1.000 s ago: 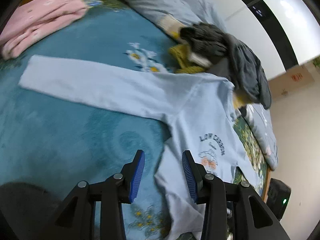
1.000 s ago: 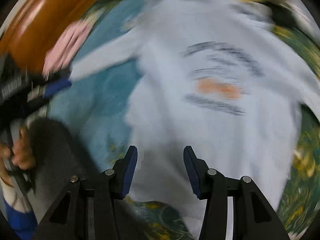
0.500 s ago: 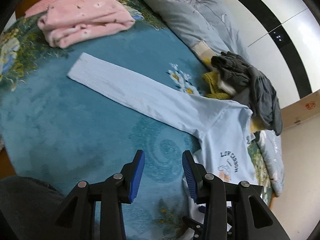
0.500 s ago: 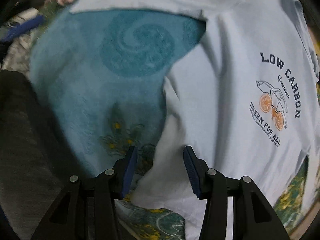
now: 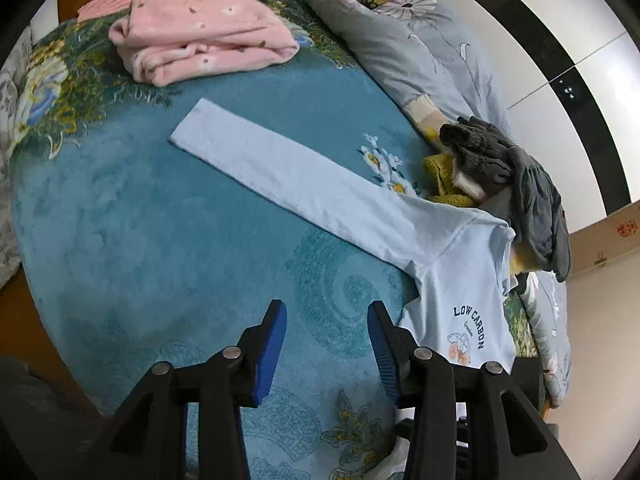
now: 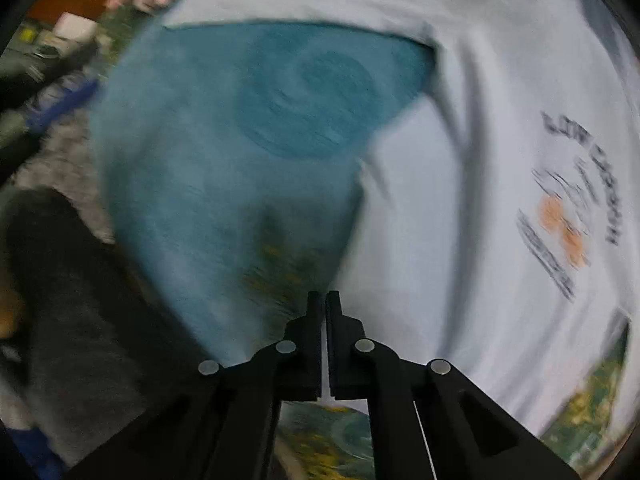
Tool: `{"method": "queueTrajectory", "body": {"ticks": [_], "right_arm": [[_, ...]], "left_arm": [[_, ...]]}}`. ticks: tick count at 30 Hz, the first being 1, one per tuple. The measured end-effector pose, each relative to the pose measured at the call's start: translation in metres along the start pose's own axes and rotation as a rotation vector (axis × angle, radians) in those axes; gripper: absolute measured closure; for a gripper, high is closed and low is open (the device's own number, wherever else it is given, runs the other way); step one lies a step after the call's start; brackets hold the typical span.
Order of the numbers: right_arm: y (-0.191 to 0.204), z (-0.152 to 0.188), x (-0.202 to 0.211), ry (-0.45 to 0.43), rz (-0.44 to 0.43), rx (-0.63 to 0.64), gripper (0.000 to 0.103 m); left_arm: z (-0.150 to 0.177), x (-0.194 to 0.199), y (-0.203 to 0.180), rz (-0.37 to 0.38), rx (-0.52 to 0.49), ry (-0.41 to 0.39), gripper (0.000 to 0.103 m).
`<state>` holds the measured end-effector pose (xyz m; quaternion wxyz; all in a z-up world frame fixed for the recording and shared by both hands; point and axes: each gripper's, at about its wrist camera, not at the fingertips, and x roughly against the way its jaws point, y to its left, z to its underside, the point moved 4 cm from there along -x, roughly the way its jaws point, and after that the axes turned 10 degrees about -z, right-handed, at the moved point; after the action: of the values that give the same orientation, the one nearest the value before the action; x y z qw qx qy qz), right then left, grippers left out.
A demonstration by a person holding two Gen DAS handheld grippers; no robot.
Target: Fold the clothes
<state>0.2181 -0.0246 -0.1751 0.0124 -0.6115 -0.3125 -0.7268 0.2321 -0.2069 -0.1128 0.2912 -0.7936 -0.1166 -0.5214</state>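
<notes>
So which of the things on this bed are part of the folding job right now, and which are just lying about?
In the job:
- light blue long-sleeved shirt, spread flat
- right hand-held gripper, jaws just closed at the shirt's lower edge
- left hand-held gripper, open, empty

Lying about:
- folded pink garment
- grey clothes pile
- yellow knit
- grey pillow

Left wrist view sharp, evenly lit, bright wall glare at 2 o'clock; right wrist view motion-blurred; fisheye-warped edges.

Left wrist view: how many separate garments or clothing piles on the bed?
3. A light blue long-sleeve shirt spread flat mid-blanket; folded pink clothes at the far left; a grey and yellow heap by the shirt's collar. That heap may hide more pieces.
</notes>
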Motion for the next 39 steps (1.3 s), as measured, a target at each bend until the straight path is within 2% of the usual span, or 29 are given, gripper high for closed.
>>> {"method": "queueTrajectory", "body": {"ticks": [2,6,8,10,11,12,13,14,17,20,23,24,25,26,28,31,33,35,39], "right_arm": [[0.01,-0.01,0.001,-0.004,-0.063,0.006,0.102],[0.033,-0.023,0.003,0.012,-0.066,0.088,0.102],[0.039,-0.026,0.002,0.039,-0.001,0.152,0.102],[0.034,-0.024,0.0,0.082,0.118,0.21,0.1],[0.028,-0.021,-0.001,0.096,0.16,0.214,0.097],[0.019,-0.018,-0.001,0.108,0.192,0.201,0.082],[0.01,-0.016,-0.001,0.121,0.224,0.188,0.059],[0.005,-0.015,-0.002,0.125,0.226,0.169,0.051],[-0.01,-0.014,-0.006,0.138,0.226,0.111,0.048],[-0.012,-0.015,-0.012,0.149,0.28,0.131,0.048],[-0.022,-0.014,-0.016,0.176,0.328,0.13,0.05],[-0.026,-0.012,-0.016,0.185,0.331,0.13,0.067],[-0.029,-0.009,-0.016,0.199,0.324,0.127,0.096],[-0.033,-0.006,-0.016,0.214,0.309,0.118,0.103],[-0.039,0.001,-0.016,0.242,0.276,0.12,0.102],[-0.034,0.0,-0.011,0.227,0.176,0.11,0.102],[-0.018,-0.012,-0.006,0.19,0.051,0.116,0.102],[0.001,-0.027,-0.001,0.16,-0.015,0.138,0.102],[0.028,-0.053,0.002,0.128,-0.073,0.169,0.102]], "left_arm": [[-0.001,0.001,0.008,0.006,0.029,0.0,0.057],[-0.003,0.003,0.028,0.026,0.106,-0.006,0.057],[-0.002,0.002,0.033,0.017,0.116,-0.003,0.057],[-0.003,0.002,0.034,0.01,0.114,-0.006,0.056],[-0.002,0.002,0.035,0.003,0.112,-0.005,0.056],[-0.002,0.001,0.036,-0.004,0.111,-0.002,0.056],[-0.002,0.0,0.036,-0.008,0.111,0.003,0.056],[-0.001,-0.001,0.037,-0.008,0.113,0.008,0.056],[0.0,-0.001,0.037,-0.007,0.115,0.012,0.056],[0.0,-0.001,0.035,-0.01,0.103,0.01,0.056],[0.0,-0.002,0.035,-0.014,0.095,0.015,0.056],[0.0,-0.001,0.036,-0.01,0.098,0.015,0.056],[0.0,-0.001,0.037,-0.004,0.104,0.014,0.056],[-0.001,0.0,0.039,0.004,0.113,0.012,0.056],[-0.001,0.001,0.043,0.023,0.134,0.01,0.055],[-0.002,0.002,0.048,0.051,0.163,0.008,0.055],[-0.001,0.004,0.048,0.064,0.168,0.004,0.055],[-0.001,0.007,0.047,0.071,0.162,-0.002,0.055],[0.0,0.01,0.048,0.07,0.161,-0.011,0.054]]}}
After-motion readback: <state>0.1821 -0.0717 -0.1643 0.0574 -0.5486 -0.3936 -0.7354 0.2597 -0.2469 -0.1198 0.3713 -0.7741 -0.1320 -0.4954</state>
